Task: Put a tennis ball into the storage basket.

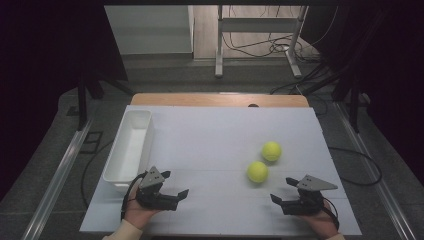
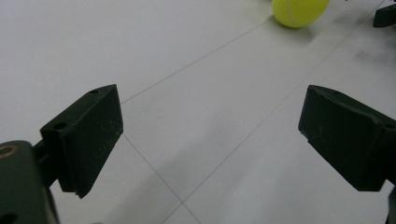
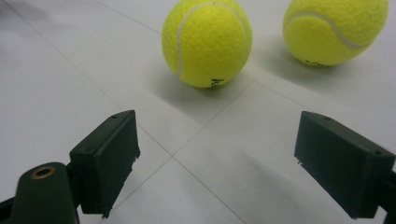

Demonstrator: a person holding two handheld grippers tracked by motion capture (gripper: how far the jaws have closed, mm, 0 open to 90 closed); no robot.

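Balls: two, yellow, on the white table (image 1: 215, 140) right of centre — near ball (image 1: 257, 171) just ahead of my right gripper (image 1: 283, 190), far ball (image 1: 271, 151) just beyond it. One white bin (image 1: 129, 145) stands at left, ahead of my left gripper (image 1: 175, 184). Both grippers' jaws stand wide apart, holding nothing.

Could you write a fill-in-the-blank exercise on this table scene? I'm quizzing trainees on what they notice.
1. The number of tennis balls on the table is ____.
2. The nearer tennis ball lies closest to the ____ tool.
3. The white bin stands at the table's ____ edge.
4. The jaws of the left tool and the right tool are ____.

Missing words: two; right; left; open
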